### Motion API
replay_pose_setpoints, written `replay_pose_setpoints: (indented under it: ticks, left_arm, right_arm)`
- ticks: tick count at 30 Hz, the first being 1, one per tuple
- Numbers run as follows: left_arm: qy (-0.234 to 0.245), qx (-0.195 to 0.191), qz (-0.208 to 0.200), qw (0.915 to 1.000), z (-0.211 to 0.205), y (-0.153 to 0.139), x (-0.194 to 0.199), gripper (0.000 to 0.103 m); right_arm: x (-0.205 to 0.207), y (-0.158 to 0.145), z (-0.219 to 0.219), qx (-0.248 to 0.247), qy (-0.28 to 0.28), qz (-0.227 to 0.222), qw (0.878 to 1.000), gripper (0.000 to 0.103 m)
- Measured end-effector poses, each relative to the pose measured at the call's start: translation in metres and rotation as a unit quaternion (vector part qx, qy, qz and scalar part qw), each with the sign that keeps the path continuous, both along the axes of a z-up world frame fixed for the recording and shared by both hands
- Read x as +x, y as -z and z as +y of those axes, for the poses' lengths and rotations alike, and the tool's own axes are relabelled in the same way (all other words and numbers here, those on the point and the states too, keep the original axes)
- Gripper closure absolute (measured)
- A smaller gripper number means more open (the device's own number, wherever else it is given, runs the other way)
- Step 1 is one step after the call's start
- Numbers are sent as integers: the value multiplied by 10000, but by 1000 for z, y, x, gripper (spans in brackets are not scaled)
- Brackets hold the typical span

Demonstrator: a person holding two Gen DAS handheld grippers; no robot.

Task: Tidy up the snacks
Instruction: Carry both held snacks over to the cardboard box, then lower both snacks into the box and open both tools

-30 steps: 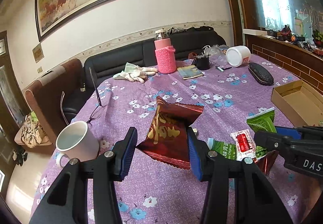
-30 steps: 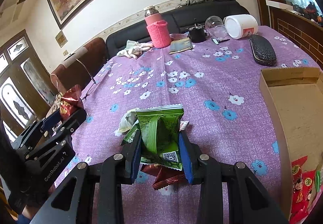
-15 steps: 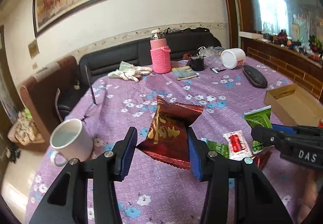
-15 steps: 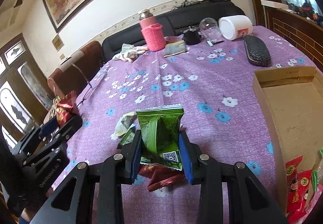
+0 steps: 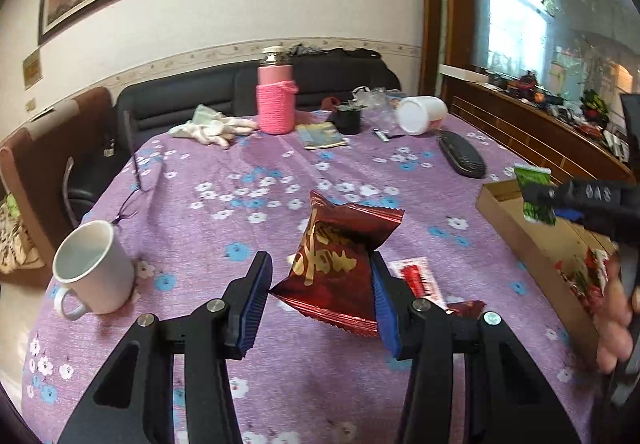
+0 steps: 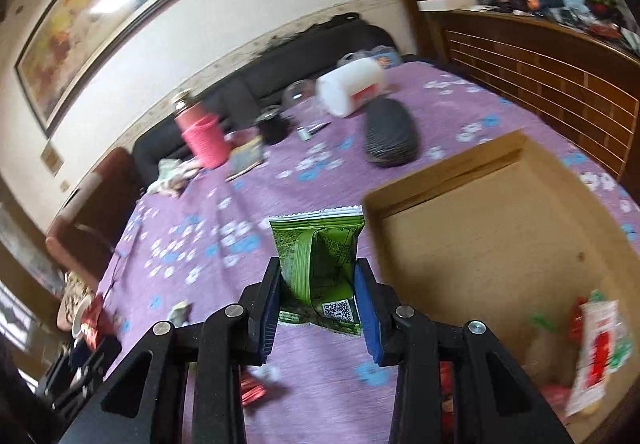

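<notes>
Left wrist view: the left hand-held gripper [image 5: 320, 296] grasps a dark red snack packet [image 5: 338, 264] above the purple flowered worktop [image 5: 240, 179], with a white mug [image 5: 94, 272] near left and a cardboard box [image 5: 516, 232] at right.

Right wrist view: the right hand-held gripper [image 6: 316, 304] grips a green snack packet [image 6: 320, 264] just left of the cardboard box [image 6: 472, 244], where more packets [image 6: 596, 344] lie in the near right corner.
</notes>
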State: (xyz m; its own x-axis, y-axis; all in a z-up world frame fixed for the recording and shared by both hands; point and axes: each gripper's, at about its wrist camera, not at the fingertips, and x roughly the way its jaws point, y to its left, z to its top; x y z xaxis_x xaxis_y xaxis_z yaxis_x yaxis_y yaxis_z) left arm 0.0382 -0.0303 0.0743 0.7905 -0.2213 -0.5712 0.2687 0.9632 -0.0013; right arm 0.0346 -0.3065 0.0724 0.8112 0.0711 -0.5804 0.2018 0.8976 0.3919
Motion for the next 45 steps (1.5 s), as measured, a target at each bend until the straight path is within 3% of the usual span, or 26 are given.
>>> replay_pose_setpoints:
  ticks: [6, 12, 19, 22, 30, 45]
  left_arm:
    - [312, 34, 255, 9992, -36, -9, -7, 56]
    - [1115, -212, 697, 9911, -115, -24, -10, 56]
    - [1773, -332, 1247, 9757, -215, -3, -6, 56]
    - [1917, -271, 1499, 9696, -246, 12, 0, 56]
    - [1891, -180, 1863, 9640, -265, 37, 14, 56]
    - [1899, 35, 1894, 9634, -270, 46, 16, 56]
  right_arm:
    - [-5, -2, -60, 441, 530, 185, 9975, 66]
    - [-10, 3, -114, 628, 908, 413, 9930, 66]
    - [-5, 33, -152, 1322, 1164, 822, 9809, 66]
    - [-7, 37, -164, 1373, 1376, 899, 9768, 66]
    - [-6, 46, -179, 1521, 1511, 1051, 9711, 66]
    - [1, 50, -174, 1395, 1434, 1248, 9718, 63]
